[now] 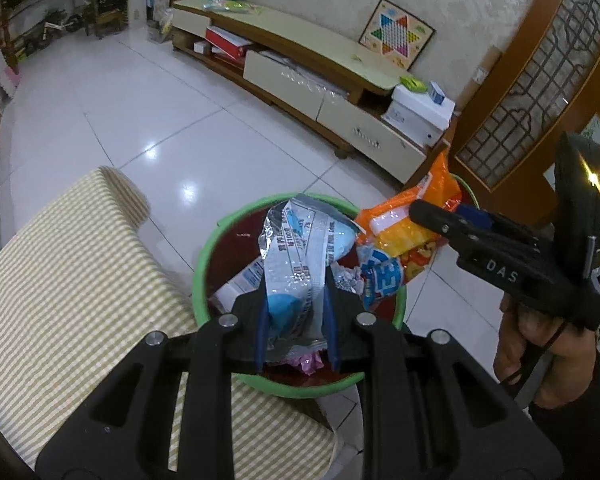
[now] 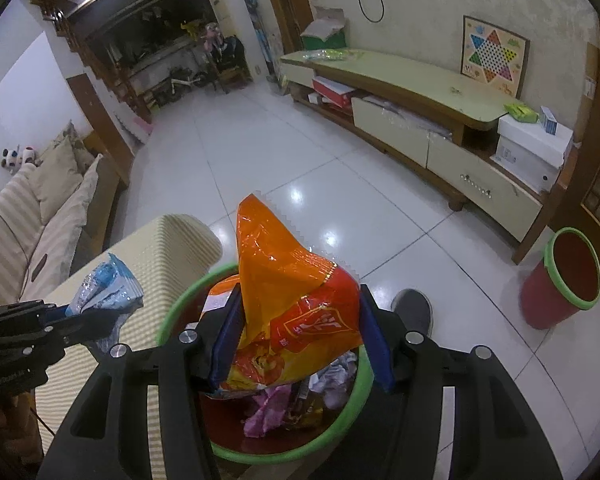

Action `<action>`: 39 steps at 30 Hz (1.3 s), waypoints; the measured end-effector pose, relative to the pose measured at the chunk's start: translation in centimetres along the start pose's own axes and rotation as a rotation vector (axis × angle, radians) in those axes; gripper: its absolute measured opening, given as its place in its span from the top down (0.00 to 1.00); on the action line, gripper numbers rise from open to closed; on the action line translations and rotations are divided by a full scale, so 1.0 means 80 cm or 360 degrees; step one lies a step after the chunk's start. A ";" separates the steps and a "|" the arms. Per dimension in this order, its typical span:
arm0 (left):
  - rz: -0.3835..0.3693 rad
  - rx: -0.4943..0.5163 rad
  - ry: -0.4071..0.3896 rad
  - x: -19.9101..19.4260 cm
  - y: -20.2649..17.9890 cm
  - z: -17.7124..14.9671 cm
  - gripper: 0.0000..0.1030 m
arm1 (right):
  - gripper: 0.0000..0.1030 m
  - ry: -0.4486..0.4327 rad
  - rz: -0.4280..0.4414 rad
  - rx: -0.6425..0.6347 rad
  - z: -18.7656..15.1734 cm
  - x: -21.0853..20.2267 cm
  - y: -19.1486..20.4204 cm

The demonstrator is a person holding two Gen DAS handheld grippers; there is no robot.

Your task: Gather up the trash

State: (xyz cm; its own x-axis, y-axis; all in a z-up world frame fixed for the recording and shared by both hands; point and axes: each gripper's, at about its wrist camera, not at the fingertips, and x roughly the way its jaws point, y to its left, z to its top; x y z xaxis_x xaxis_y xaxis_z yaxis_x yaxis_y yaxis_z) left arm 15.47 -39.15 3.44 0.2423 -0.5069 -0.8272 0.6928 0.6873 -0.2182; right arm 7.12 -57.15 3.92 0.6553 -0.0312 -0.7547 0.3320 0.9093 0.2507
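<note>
1. Fingers first: our left gripper (image 1: 296,320) is clamped on the blue-and-silver wrapper (image 1: 296,256), and our right gripper (image 2: 300,336) is clamped on the orange snack bag (image 2: 292,300).
2. Both hang right over the green-rimmed bin (image 2: 168,316), so we reckon next is letting go.
3. Only the right view shows a second bin (image 2: 556,304) farther off; the left one shows the hand (image 1: 540,344).

1. white tiled floor (image 2: 260,152) carries a green-rimmed red bin (image 2: 344,432) just beside a striped cushion (image 1: 60,280).
2. a second red bin (image 2: 560,280) stands near the low cabinet (image 2: 420,120).
</note>
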 end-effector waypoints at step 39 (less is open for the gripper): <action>0.0097 -0.0292 -0.0097 -0.061 0.071 -0.047 0.05 | 0.07 -0.0006 0.0018 -0.0256 -0.005 -0.006 0.096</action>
State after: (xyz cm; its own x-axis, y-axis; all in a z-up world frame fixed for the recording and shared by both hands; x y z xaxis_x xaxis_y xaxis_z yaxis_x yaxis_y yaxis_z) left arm 15.64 -30.84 4.25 0.3246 -0.4880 -0.8103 0.5417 0.7982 -0.2637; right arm 9.11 -50.02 5.94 0.6610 -0.0218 -0.7501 0.2120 0.9643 0.1588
